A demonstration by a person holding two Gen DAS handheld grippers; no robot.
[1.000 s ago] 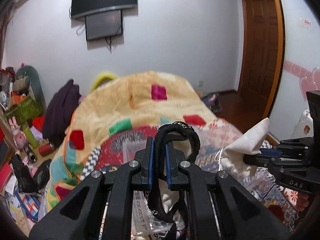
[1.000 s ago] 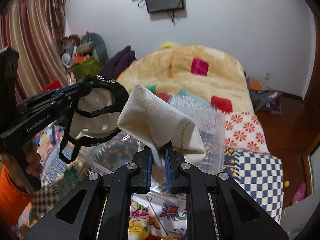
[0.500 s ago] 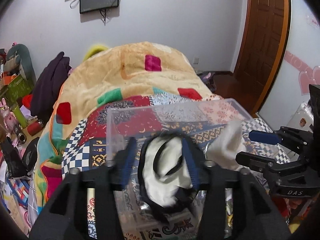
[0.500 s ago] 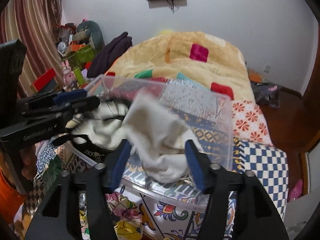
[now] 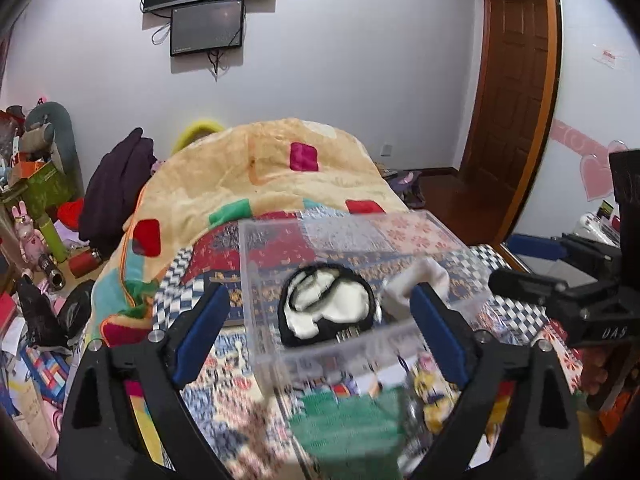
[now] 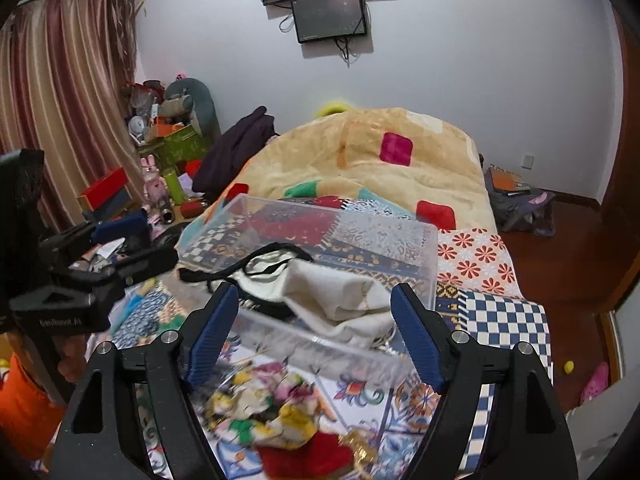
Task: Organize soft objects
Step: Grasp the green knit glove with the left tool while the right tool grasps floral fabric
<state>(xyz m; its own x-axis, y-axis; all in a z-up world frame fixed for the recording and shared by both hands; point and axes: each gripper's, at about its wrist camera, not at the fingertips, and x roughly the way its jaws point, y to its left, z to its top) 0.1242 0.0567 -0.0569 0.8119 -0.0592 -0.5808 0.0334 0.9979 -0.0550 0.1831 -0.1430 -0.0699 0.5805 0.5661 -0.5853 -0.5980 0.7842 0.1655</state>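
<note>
Both the left hand-held gripper [image 5: 320,320] and right hand-held gripper [image 6: 314,320] are spread wide, holding nothing. The black-trimmed white garment [image 5: 328,306] and cream cloth [image 6: 340,296] lie in the clear bin [image 6: 430,264] on the bed; light, limp things (likely to sag), best pinched at a bunched fold

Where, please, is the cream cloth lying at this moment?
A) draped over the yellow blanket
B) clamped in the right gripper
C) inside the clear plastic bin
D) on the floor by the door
C: the cream cloth lies inside the clear plastic bin beside the black-trimmed garment, and the right gripper is open with nothing between its fingers.
</note>
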